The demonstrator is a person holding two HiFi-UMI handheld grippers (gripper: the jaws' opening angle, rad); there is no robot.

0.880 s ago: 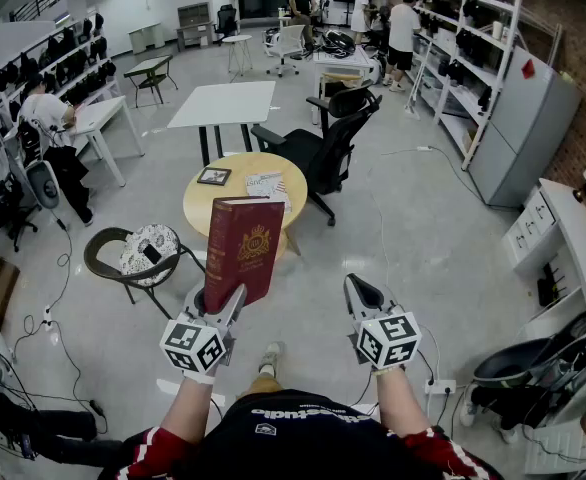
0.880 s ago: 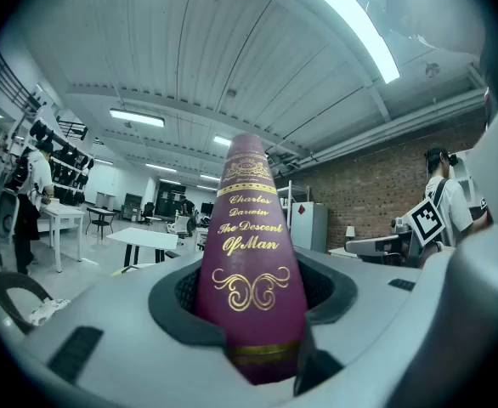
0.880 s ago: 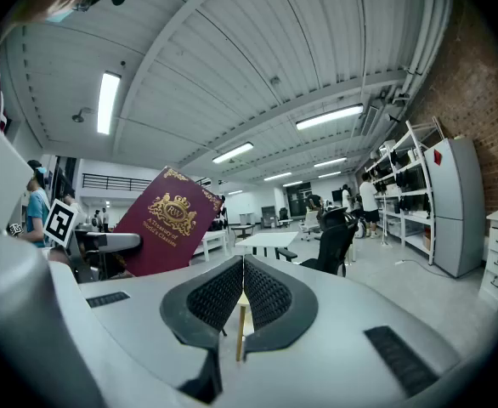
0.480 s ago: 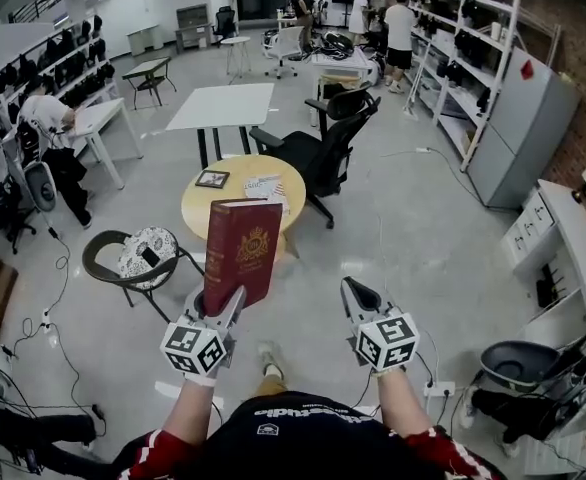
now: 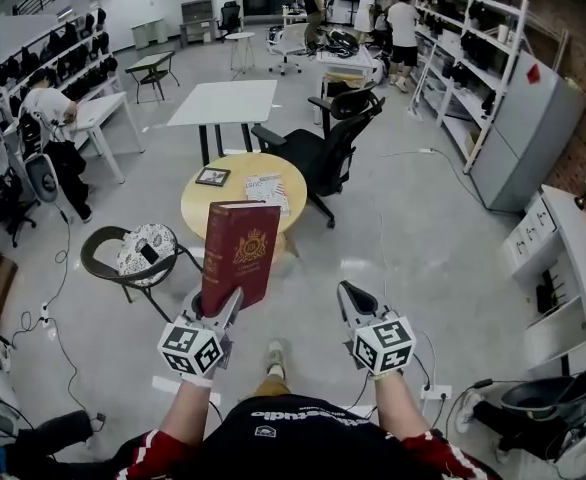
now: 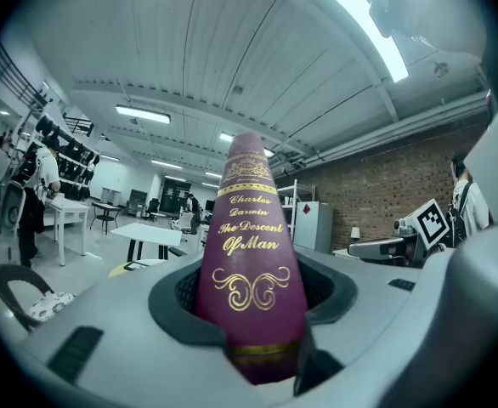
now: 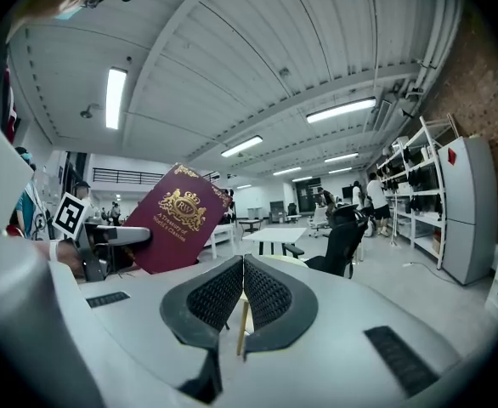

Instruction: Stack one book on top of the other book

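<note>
I see left gripper (image 5: 219, 314) pinching maroon book (image 5: 241, 253) by lower end; book upright in air, nearer me than round table (image 5: 205, 208). To book's right, clear of it, right gripper (image 5: 354, 304): jaws pressed together, nothing between.

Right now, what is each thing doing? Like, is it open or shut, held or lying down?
Red book: closed, upright, held at its bottom end.
Left gripper: shut on the red book.
Right gripper: shut, nothing in it.
Dark item: lying flat on the round table.
Pale item: lying flat on the same table, apart from the dark item.
</note>
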